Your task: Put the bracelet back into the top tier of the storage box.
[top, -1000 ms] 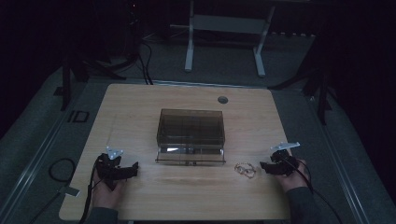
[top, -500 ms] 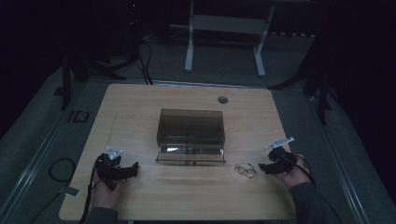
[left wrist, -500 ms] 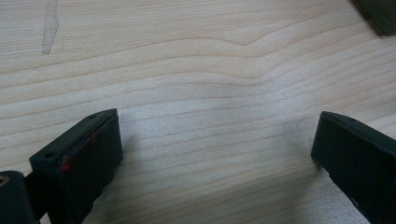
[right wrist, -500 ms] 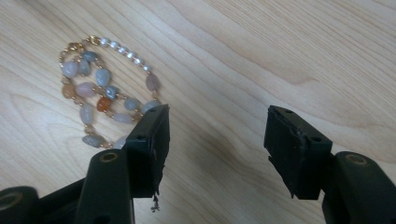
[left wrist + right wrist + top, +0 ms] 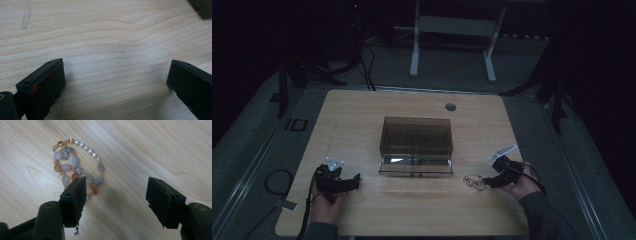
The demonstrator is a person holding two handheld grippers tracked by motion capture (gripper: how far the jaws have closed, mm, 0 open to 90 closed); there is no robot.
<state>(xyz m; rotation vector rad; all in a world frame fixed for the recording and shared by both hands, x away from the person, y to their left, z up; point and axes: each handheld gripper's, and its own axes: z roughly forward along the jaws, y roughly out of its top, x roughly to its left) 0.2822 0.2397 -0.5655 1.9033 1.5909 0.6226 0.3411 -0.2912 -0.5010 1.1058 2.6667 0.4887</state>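
The right gripper (image 5: 115,195) has just been opening its fingers, so the bead bracelet (image 5: 75,165) lies released near the counter's (image 5: 362,115) right edge.

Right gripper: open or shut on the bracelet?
Open. The right gripper has just been opening; the bracelet lies loose on the table, beside one jaw.

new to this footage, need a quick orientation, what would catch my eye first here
The beaded bracelet, pale stones and small pearls on gold links, lies coiled on the wooden table just ahead of the right claw, whose jaws have just been opening with nothing between them. Mid-table stands a smoky transparent box. The left claw rests open near the front left corner.
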